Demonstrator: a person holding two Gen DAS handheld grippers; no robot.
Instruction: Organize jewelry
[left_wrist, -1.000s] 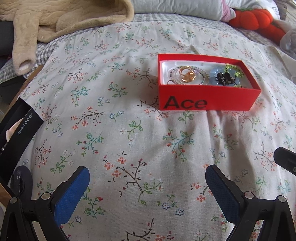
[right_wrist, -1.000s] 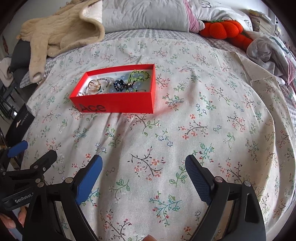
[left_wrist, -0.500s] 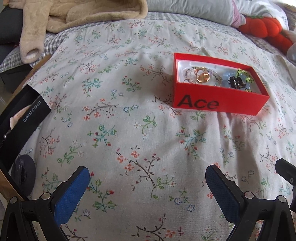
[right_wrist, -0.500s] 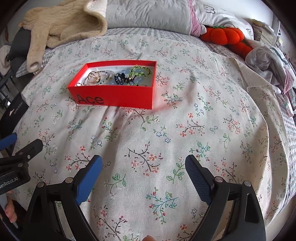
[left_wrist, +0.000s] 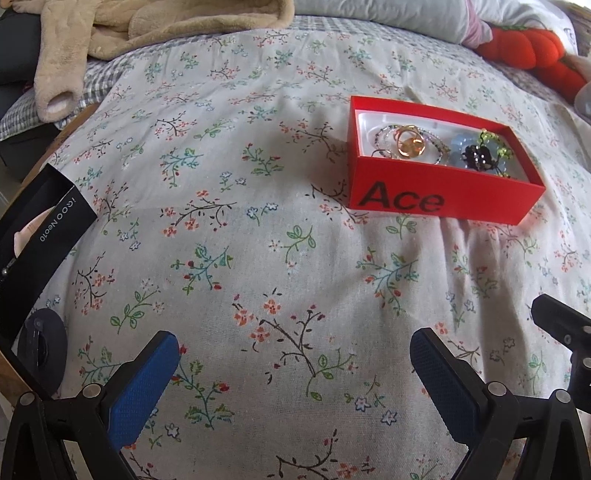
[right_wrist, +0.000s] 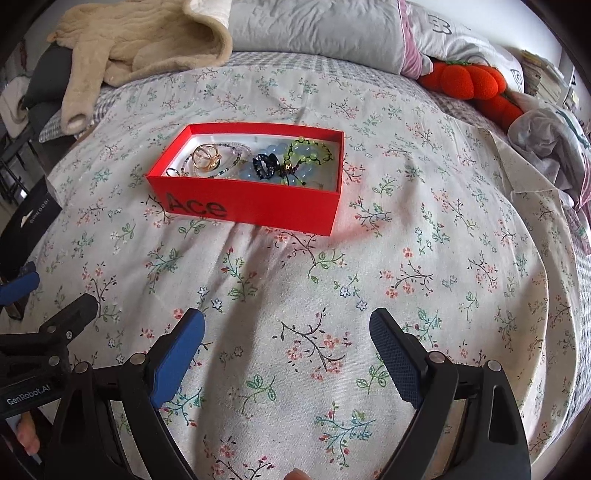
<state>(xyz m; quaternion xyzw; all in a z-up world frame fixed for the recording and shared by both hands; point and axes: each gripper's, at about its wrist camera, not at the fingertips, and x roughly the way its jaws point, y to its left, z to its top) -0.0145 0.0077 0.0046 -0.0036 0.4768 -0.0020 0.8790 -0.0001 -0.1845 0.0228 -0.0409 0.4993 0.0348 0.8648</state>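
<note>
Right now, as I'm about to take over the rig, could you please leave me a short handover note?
Left gripper: open, empty, over bare bedspread.
Right gripper: open, empty, also short of the box.
Red box: open, on the bedspread ahead of both grippers. Inside: gold ring, thin bead strands, black ring, blue bead bracelet, green bead bracelet, all jumbled together.
Done: no loose jewelry visible outside the box.
Left: unclear; possibly sorting the jumble.
</note>
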